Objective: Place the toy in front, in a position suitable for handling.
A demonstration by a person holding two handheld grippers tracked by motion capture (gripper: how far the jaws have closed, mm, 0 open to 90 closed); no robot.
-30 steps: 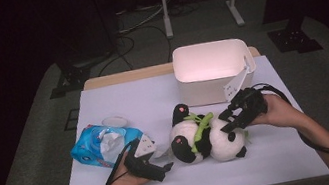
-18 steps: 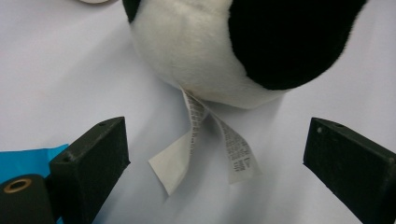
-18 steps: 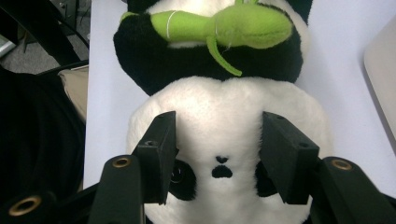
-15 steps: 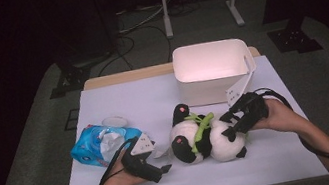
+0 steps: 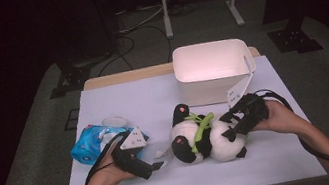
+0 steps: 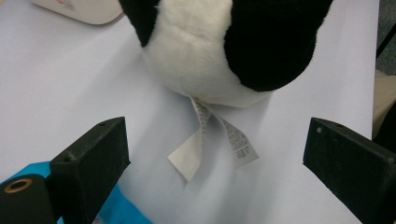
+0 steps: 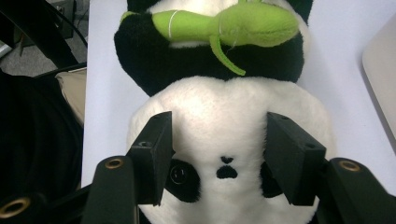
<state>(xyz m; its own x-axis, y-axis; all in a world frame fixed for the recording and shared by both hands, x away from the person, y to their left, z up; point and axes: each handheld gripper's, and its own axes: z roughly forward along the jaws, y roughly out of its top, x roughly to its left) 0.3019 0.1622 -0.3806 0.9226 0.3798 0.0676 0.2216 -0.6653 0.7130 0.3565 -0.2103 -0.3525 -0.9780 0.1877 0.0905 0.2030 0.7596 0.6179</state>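
The blue packet [image 6: 100, 212] is cut off at the bottom edge.

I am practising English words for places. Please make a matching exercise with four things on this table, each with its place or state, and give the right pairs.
Things:
1. panda plush
2. white bin
3. blue packet
4. sewn-in labels

Places or states:
A. upright at the far side of the table, past the toy
B. lying flat on the sheet, under the toy's rump
C. lying on its back, holding a green leaf
D. at the near left, beside the left gripper

Pairs: 1-C, 2-A, 3-D, 4-B
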